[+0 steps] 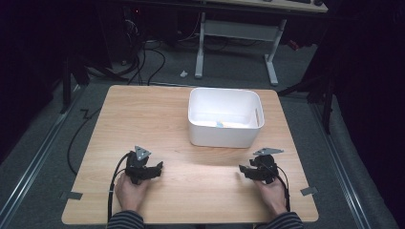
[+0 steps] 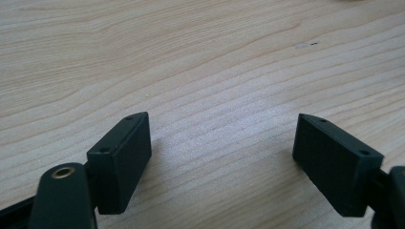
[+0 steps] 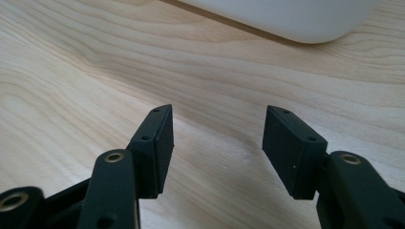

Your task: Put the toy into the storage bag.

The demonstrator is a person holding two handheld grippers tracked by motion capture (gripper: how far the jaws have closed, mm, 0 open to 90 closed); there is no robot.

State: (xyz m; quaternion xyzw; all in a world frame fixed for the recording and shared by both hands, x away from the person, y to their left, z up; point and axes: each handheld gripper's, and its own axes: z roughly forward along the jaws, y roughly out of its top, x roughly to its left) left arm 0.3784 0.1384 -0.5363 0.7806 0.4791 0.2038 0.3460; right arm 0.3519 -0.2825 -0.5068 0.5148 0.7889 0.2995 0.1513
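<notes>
My left gripper [image 1: 157, 168] rests low over the wooden table [image 1: 143, 114] at the front left, held by a hand. Its jaws stand wide apart with nothing between them, as the left gripper [image 2: 222, 143] view shows over bare wood. At the front right, my right gripper [image 1: 243, 170] also lies near the tabletop in a hand. Bare wood fills the gap of the open right gripper [image 3: 217, 136]. A white plastic bin [image 1: 224, 136] stands beyond both grippers at the middle right, with some pale and light-blue contents [image 1: 220, 124] at its bottom. The bin's lower edge [image 3: 296, 19] appears ahead of the right jaws.
Past the table's far edge stand a white desk frame [image 1: 239, 33] and cables [image 1: 143, 57] on a grey carpet. Metal rails [image 1: 38, 152] run along both sides of the table. Tape tabs [image 1: 71, 195] mark the front corners.
</notes>
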